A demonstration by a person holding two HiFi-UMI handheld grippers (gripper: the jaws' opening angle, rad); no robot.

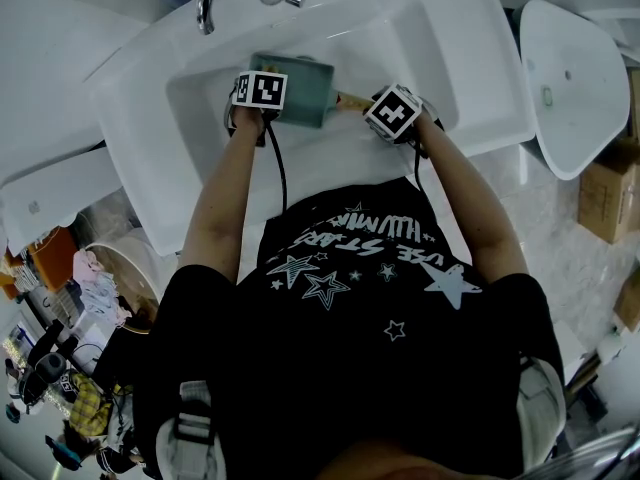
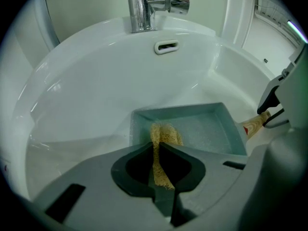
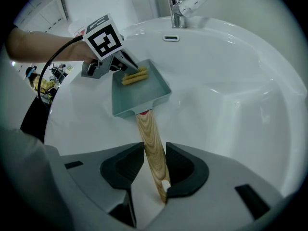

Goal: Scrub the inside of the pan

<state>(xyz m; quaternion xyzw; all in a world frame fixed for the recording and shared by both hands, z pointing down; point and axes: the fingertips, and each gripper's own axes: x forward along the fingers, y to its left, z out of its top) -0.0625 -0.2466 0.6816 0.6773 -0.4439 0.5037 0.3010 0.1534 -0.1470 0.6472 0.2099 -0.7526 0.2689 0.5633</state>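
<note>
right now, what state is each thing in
pan: in the sink, open side up
scrubber: clamped, against pan's inside
left gripper: shut on scrubber
right gripper: shut on handle
tap: no water running

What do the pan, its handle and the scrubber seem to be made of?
The pan: probably coated metal; matte grey-green with a fine speckle inside, though moulded plastic can't be ruled out. The handle: wood, smooth pale finish, with clear curved grain lines. The scrubber: a coarse yellowish fibre, loofah-like, with frayed open weave.
</note>
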